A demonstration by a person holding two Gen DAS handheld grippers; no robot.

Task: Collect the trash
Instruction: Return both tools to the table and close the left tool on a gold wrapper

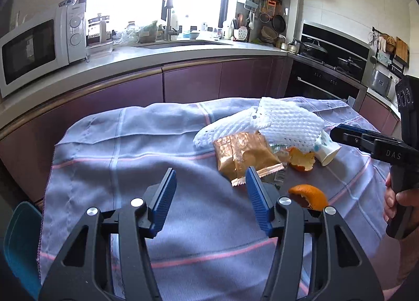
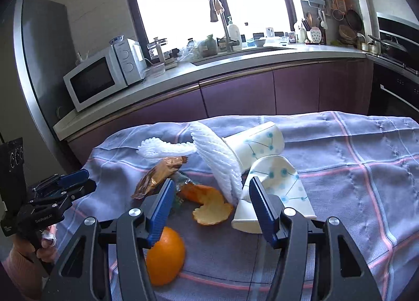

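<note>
Trash (image 2: 209, 196) lies piled on the cloth (image 1: 131, 138); I see both my grippers, left (image 1: 210, 196) and right (image 2: 212, 209), released and empty.

The table is covered by a lilac checked cloth (image 2: 353, 159). On it, near the far edge, lie white foam netting (image 2: 217, 162), two tipped paper cups (image 2: 258, 143) and a gold wrapper (image 1: 242, 155); nearer the middle lie pieces of orange peel (image 2: 209, 204).
</note>
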